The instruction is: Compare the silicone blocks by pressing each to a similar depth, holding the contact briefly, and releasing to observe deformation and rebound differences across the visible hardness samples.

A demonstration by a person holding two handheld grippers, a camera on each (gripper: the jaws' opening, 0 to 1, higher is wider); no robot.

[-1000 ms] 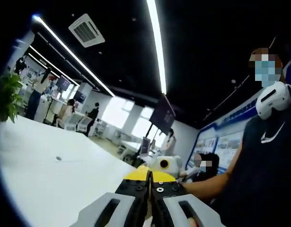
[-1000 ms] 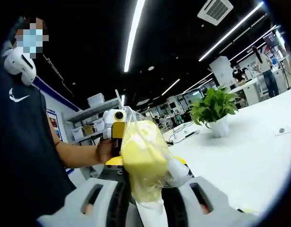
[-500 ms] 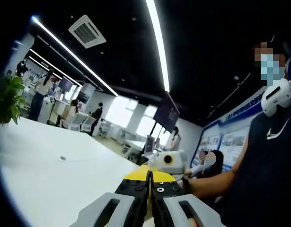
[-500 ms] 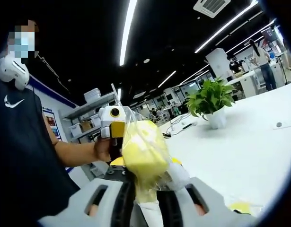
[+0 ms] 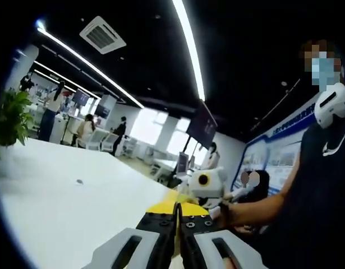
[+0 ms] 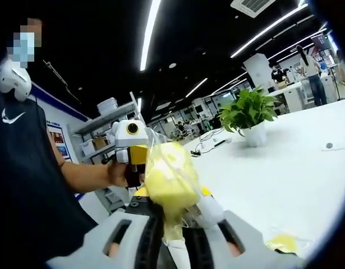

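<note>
Sitting low and centre in the right gripper view, a pale yellow silicone block (image 6: 169, 185) wrapped in a clear plastic bag (image 6: 175, 235) is pinched between the jaws of the right gripper (image 6: 173, 224); the bag's loose, crinkled film bunches white beside the block. Its surface looks smooth and rounded, with a soft sheen. Further yellow material (image 6: 283, 242) lies on the white table (image 6: 284, 174) at lower right, too blurred to identify. A potted plant (image 6: 248, 117) stands on the table at right. The left gripper (image 5: 176, 224) has its jaws pressed together with nothing between them. A white swoosh logo (image 6: 10, 116) marks the person's dark shirt (image 6: 23, 185); no other writing is legible.
</note>
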